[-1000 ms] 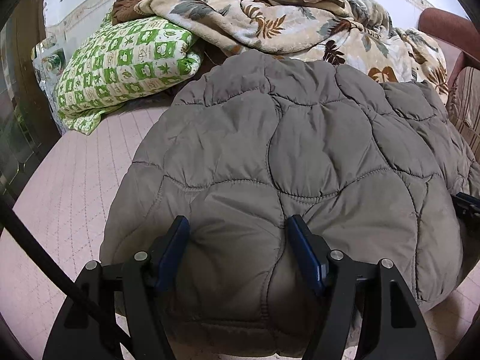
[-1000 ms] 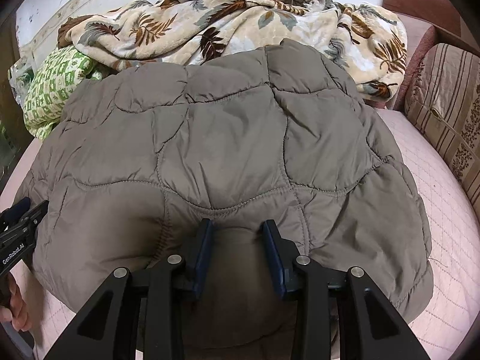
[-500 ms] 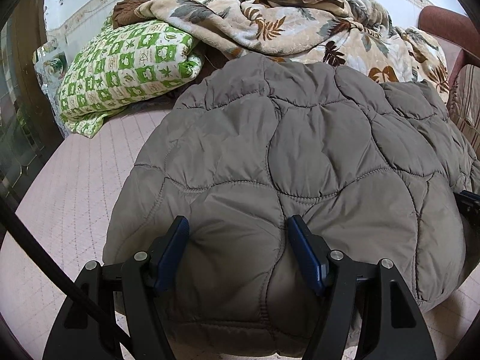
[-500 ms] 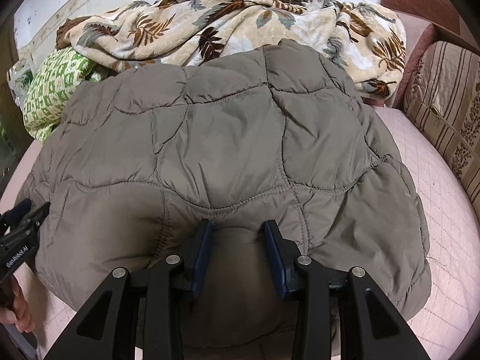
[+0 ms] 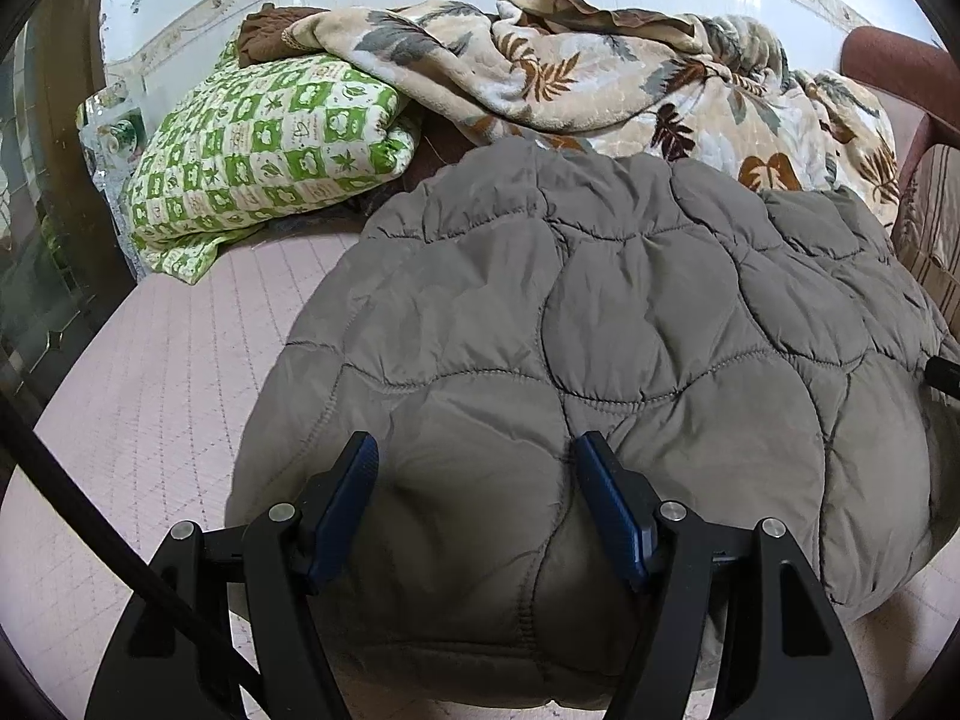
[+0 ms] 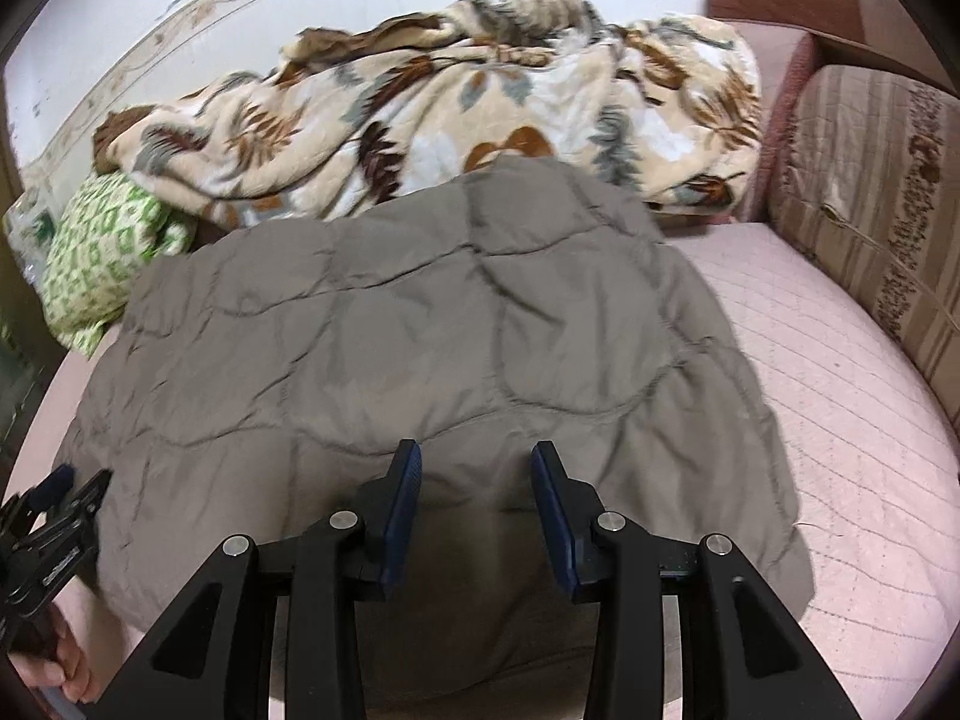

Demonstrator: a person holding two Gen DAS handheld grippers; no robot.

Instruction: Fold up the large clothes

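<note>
Green-and-white checked pillow (image 5: 264,162), far left, against the wall. Pink quilted bed surface (image 5: 150,396) beneath everything. Left tongs (image 5: 474,516): blue-padded jaws spread wide, straddling the near edge of the grey-brown quilted puffer jacket (image 5: 600,348), which lies spread flat mid-bed. Beige leaf-print fleece blanket (image 6: 456,102), heaped behind the jacket. Right tongs (image 6: 474,510): jaws apart over the jacket's near hem; contact with the fabric uncertain, the view being blurred. Striped brown cushion (image 6: 870,192), far right.
</note>
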